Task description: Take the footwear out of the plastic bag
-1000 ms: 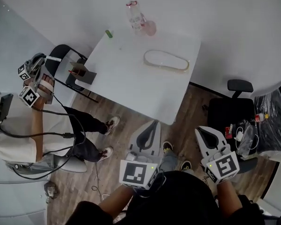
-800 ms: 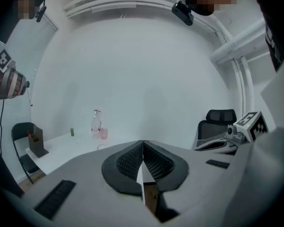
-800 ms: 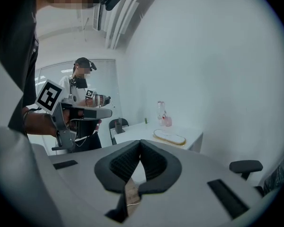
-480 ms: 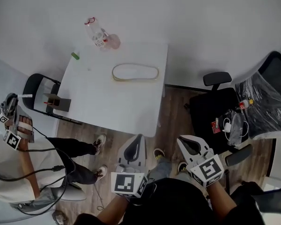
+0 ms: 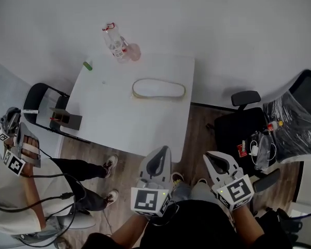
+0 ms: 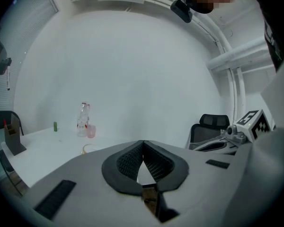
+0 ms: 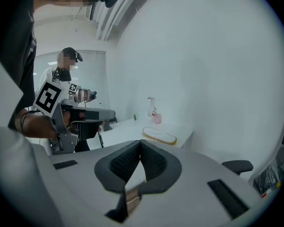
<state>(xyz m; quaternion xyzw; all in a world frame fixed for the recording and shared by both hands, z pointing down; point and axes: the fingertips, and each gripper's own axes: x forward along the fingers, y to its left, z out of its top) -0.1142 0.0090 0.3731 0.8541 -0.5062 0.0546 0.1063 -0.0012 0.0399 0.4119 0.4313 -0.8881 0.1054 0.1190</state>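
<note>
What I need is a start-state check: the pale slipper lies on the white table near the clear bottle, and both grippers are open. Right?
No: the left gripper and right gripper are shut, jaws together on nothing, as each gripper view shows. The pale slipper does lie on the white table near the clear bottle.

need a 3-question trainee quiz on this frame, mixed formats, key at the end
1. True or false: the left gripper and the right gripper are both shut with nothing between their jaws.
2. Multiple choice: the footwear lies A) on the white table, B) on the office chair, C) on the floor.
3. Fill in: next to the clear bottle at the table's far edge stands a pink ____.

Key: 1 true; 2 A; 3 cup.
</note>
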